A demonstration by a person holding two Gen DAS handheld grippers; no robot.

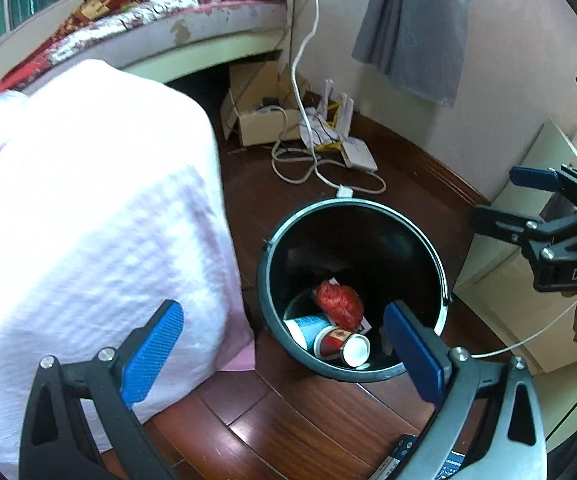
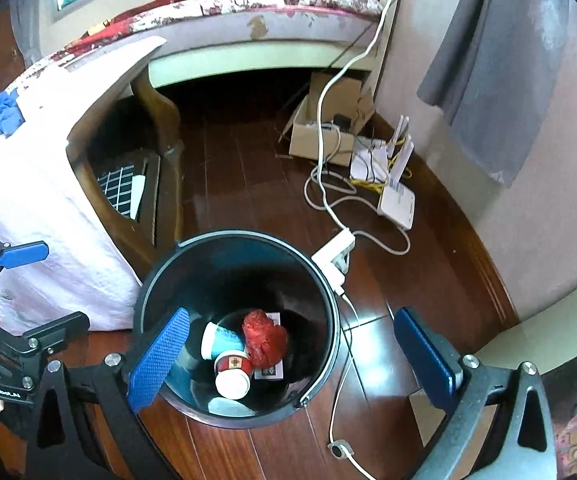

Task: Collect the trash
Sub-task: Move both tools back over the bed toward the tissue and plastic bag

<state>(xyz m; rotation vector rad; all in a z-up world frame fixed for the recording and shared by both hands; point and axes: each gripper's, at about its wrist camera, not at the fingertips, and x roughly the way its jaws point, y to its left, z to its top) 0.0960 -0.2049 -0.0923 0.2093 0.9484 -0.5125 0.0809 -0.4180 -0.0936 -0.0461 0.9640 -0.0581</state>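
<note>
Left wrist view has the cloth-covered table (image 1: 88, 208) filling everything off the left finger, its drape hanging right down to the wood floor (image 1: 288, 420), so there's no room to swing that way. The open room is ahead and to the right, though a white power strip (image 2: 334, 254) and its cable (image 2: 342, 360) run along the floor just beside the bin on that side, easy to snag.

The black trash bin (image 1: 440, 268) sits just ahead of and below both tools. It's stiff plastic with a thin metal rim, probably light since it's nearly empty, so bumping the rim could tip it.

Both grippers are spread wide with nothing between the pads: left gripper (image 1: 288, 356) and right gripper (image 2: 292, 360) both hang over the bin's mouth.

The trash is already at the bottom: a crumpled red wrapper (image 1: 338, 300), soft and squashy, grab it anywhere; a blue paper cup (image 1: 308, 328) and a red paper cup (image 1: 342, 346), both lying on their sides, light and easy to crush, so I'd pinch across the rim gently. There's a small card (image 2: 268, 372) under the wrapper, flat and hard to pick.
</note>
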